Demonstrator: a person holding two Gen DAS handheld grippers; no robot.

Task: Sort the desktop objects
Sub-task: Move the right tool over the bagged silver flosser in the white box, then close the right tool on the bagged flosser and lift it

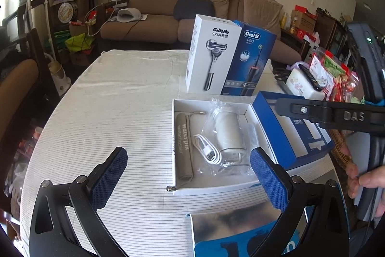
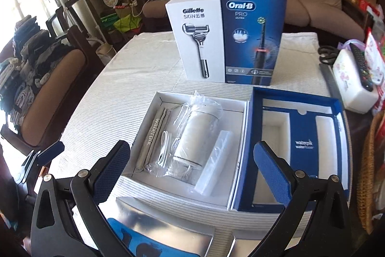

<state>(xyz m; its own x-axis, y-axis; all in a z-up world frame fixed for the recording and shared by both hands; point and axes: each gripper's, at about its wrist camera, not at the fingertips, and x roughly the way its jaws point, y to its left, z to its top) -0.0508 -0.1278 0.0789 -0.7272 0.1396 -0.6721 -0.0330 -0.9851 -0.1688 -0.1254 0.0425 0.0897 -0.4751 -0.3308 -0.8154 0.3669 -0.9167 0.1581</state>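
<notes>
- The left gripper (image 1: 189, 172) hovers just short of the white tray (image 1: 211, 188), its blue-padded jaws spread wide and holding nothing.
- The right gripper (image 2: 192, 166) hangs over the tray's near edge, jaws likewise released and empty; a hand (image 1: 365, 181) grips its handle.
- In the tray lie a grey pouch (image 2: 150, 136) reading "waterpik", a coiled white cable (image 1: 208, 151) and a bagged white flosser (image 2: 196, 134).
- Beside the tray on the right: a blue box (image 2: 298, 143) marked "waterpik".
- Behind the tray stand a "Gillette SKIN" box (image 2: 196, 36) and an "Oral-B PRO" box (image 2: 251, 36).
- A striped white tablecloth (image 1: 115, 107) is under it all; a brown sofa (image 1: 154, 23) is beyond.
</notes>
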